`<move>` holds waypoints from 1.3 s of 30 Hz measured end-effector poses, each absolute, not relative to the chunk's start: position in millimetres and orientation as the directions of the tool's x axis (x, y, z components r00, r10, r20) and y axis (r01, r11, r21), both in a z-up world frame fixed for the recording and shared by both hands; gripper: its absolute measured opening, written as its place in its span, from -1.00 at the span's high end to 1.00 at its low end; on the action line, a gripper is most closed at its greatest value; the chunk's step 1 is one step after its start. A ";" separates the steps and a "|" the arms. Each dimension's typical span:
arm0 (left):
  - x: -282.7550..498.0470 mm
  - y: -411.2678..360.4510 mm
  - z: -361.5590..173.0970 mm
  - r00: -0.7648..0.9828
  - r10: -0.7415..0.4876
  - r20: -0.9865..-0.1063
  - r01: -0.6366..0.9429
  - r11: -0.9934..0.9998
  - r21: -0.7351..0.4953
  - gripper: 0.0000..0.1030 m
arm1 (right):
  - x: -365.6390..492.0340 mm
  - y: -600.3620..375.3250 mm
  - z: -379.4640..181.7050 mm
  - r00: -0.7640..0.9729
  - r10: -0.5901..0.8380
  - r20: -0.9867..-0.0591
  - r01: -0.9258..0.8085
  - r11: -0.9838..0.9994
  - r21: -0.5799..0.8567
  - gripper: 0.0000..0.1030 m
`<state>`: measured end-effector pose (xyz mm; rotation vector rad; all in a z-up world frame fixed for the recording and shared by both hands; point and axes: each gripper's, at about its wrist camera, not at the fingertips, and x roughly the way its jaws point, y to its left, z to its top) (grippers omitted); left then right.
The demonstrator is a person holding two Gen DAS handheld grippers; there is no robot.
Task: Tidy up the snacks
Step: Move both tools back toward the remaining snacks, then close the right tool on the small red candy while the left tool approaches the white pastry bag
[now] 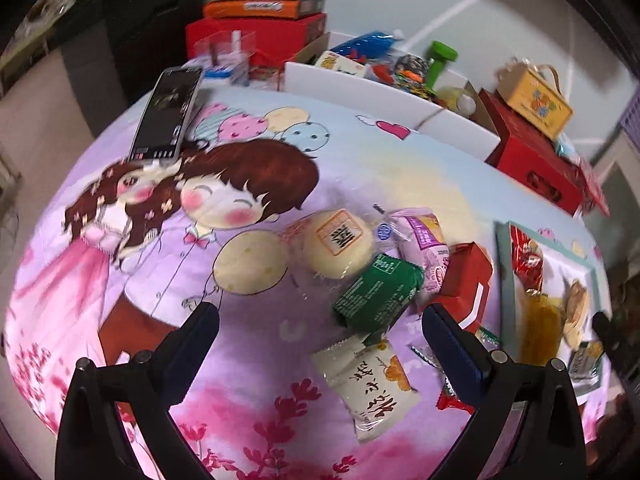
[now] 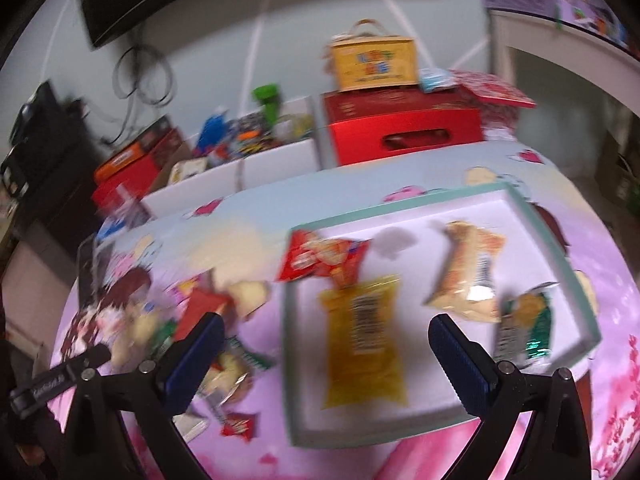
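Your work surface is a round table under a pink-and-lilac cartoon-print cloth [image 1: 248, 184]; its near edge is cut off by both gripper bodies. On its right side lies the shallow white tray with a pale green rim [image 2: 516, 196], whose near corner your right tool hides. In it, from the right wrist view, you have a long yellow packet [image 2: 362, 340], a red snack bag [image 2: 320, 258] overlapping the packet's far end, a beige wrapped snack [image 2: 468, 276] and a small green-and-silver packet [image 2: 524, 328]; blur makes every label unreadable.

Left of the tray, loose on the cloth, sit a round cream bun in clear wrap [image 1: 338, 242], a purple wrapped snack [image 1: 426, 248], a red carton [image 1: 466, 280], a green foil packet [image 1: 378, 292] leaning on the bun, and a white sachet with black characters [image 1: 370, 384].

Your left gripper [image 1: 320, 340] hangs wide apart above the green packet and sachet, gripping nothing. Your right gripper [image 2: 326, 348] is likewise spread wide and empty, above the yellow packet.

A black phone [image 1: 168, 114] lies at the far-left edge.
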<state>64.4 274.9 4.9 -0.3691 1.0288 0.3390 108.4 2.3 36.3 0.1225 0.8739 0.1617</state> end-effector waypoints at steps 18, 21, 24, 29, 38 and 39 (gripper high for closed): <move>66.1 258.8 -45.1 0.387 -0.075 -0.919 -0.412 0.878 -0.245 -0.94 | 74.8 79.9 -10.5 0.432 0.278 -0.858 -0.311 0.939 0.147 -0.62; 69.3 255.9 -53.2 0.368 -0.090 -0.925 -0.408 0.878 -0.248 -0.93 | 72.0 86.0 -18.9 0.406 0.269 -0.873 -0.331 0.934 0.134 -0.42; 72.4 252.4 -63.2 0.346 -0.120 -0.931 -0.405 0.875 -0.264 -0.73 | 71.2 89.5 -23.5 0.390 0.264 -0.882 -0.340 0.932 0.128 -0.36; 76.7 244.1 -75.0 0.309 -0.121 -0.943 -0.396 0.885 -0.244 -0.71 | 70.5 95.8 -31.7 0.358 0.260 -0.897 -0.358 0.925 0.125 -0.18; 82.3 230.3 -82.4 0.278 -0.067 -0.958 -0.353 0.921 -0.166 -0.56 | 72.1 110.9 -60.7 0.307 0.181 -0.934 -0.378 0.924 0.055 -0.03; 82.1 229.0 -82.9 0.277 -0.062 -0.959 -0.350 0.923 -0.161 -0.50 | 72.4 112.0 -62.7 0.308 0.173 -0.936 -0.379 0.924 0.046 -0.03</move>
